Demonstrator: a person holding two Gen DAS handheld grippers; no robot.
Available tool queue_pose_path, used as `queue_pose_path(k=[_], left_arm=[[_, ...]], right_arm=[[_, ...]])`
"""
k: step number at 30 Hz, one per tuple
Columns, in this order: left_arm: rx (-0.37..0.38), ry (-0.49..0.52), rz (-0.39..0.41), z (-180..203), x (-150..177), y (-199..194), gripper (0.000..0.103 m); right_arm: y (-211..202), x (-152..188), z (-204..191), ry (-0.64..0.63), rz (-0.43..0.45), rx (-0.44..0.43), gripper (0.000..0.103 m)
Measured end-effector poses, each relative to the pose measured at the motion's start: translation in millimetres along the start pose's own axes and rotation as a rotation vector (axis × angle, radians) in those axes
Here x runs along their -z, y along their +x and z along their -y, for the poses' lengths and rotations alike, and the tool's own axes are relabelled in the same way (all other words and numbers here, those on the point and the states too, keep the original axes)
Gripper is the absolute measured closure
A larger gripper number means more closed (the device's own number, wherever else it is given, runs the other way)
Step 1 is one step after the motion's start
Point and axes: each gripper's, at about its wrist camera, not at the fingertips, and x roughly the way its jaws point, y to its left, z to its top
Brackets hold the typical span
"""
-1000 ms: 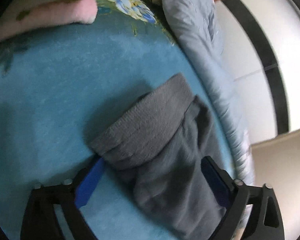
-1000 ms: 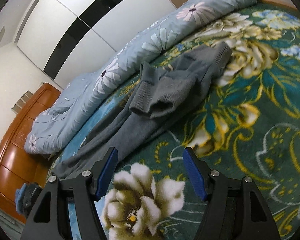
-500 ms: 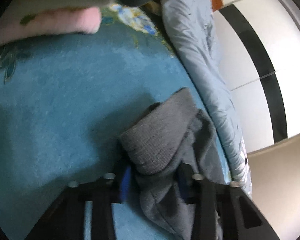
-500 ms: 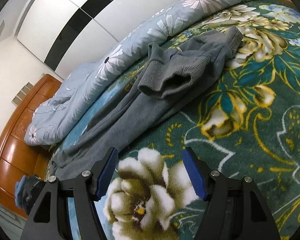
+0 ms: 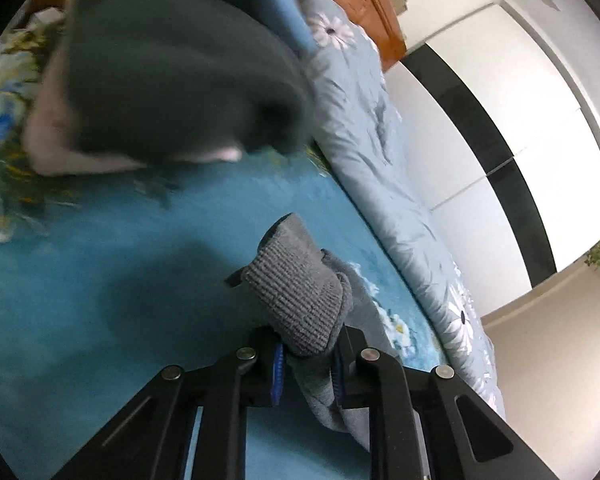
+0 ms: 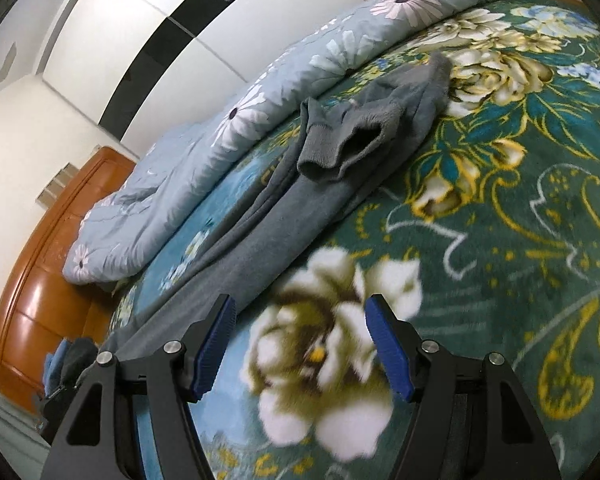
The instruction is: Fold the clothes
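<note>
A grey knit sweater (image 6: 300, 216) lies stretched along the green floral bedspread (image 6: 500, 220), its ribbed cuff (image 6: 340, 148) folded back on top. My left gripper (image 5: 306, 364) is shut on the sweater's ribbed hem (image 5: 300, 296), lifting it off the blue part of the bedspread (image 5: 100, 280). My right gripper (image 6: 304, 344) is open and empty, hovering above a white flower print beside the sweater's near edge.
A rolled light-blue floral quilt (image 6: 228, 120) runs along the far side of the bed, also in the left wrist view (image 5: 380, 168). A dark garment on pink cloth (image 5: 172, 76) lies ahead of the left gripper. A wooden headboard (image 6: 36, 264) and white wardrobe (image 6: 148, 40) stand behind.
My left gripper closed on the sweater's ribbed hem and lifted it. My right gripper moved closer along the bedspread, staying open.
</note>
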Motion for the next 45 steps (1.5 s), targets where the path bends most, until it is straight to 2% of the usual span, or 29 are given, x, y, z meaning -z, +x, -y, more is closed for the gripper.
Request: queue_pose_path(k=[6,10,12,14,16,19,21,23,25,28,29,30,31,32,33,34,36,38,41,45], left_arm=[[-0.072,-0.015,0.045,-58.6,-29.6,-54.9,0.084],[-0.097,-0.104,-0.012,-89.9,-41.6,-46.8,0.082],[-0.095,-0.077,-0.03,-87.7,-42.8,-42.7,0.078],[-0.09,-0.036,-0.034,-79.4,-45.5,-43.6,0.061],[-0.116,0.017,-0.026,-69.0,-48.8,-48.1,0.047],[-0.186,0.126,0.088,-45.1,-48.4,-72.5,0.034],[-0.224,0.196,0.167,-29.3,-45.5,-90.3,0.029],[-0.193,0.263,0.22,-9.6,-35.9,-105.0,0.018],[-0.137,0.336,0.203,15.3,-26.2,-94.7,0.015],[-0.097,0.431,0.131,55.7,-12.7,-46.4,0.015],[-0.073,0.433,0.071,63.9,-4.1,-28.1,0.015],[-0.048,0.434,0.011,72.0,4.4,-9.8,0.015],[-0.025,0.431,-0.075,78.1,12.3,11.2,0.015],[-0.003,0.428,-0.161,84.1,20.2,32.3,0.015],[0.002,0.439,-0.213,89.7,25.8,44.3,0.015],[-0.002,0.46,-0.25,96.4,34.0,52.8,0.015],[-0.008,0.524,-0.311,109.8,53.4,68.9,0.015],[-0.021,0.562,-0.413,111.1,68.2,94.9,0.015],[-0.059,0.551,-0.518,103.5,88.7,118.4,0.015],[-0.057,0.554,-0.541,97.2,82.6,134.8,0.015]], right_arm=[[-13.2,19.3,-19.3,-0.059,-0.028,-0.03,0.034],[-4.7,21.5,-42.3,-0.141,-0.041,-0.025,0.034],[5.7,17.0,-59.7,-0.208,-0.058,-0.023,0.034],[16.6,12.6,-78.3,-0.305,-0.07,-0.001,0.034],[31.0,8.6,-95.8,-0.438,-0.083,0.06,0.034],[59.6,7.6,-111.0,-0.613,-0.117,0.183,0.034],[79.2,7.8,-111.3,-0.667,-0.138,0.235,0.034],[95.6,7.4,-109.3,-0.699,-0.158,0.273,0.034],[109.7,6.6,-106.0,-0.717,-0.175,0.301,0.034],[123.6,6.8,-106.0,-0.775,-0.19,0.341,0.034],[126.0,6.2,-107.1,-0.797,-0.188,0.359,0.034],[127.1,4.5,-108.0,-0.808,-0.19,0.376,0.04],[128.2,2.4,-108.9,-0.818,-0.192,0.394,0.056],[129.0,-1.7,-109.7,-0.826,-0.196,0.412,0.066],[129.1,-8.7,-110.0,-0.825,-0.201,0.414,0.085],[128.6,-17.2,-110.4,-0.822,-0.204,0.416,0.094],[124.4,-40.1,-111.3,-0.804,-0.178,0.427,0.094],[122.5,-73.7,-108.3,-0.749,-0.135,0.462,0.095],[125.7,-122.3,-98.1,-0.635,-0.093,0.519,0.096],[149.3,-159.4,-86.1,-0.57,-0.117,0.567,0.096]])
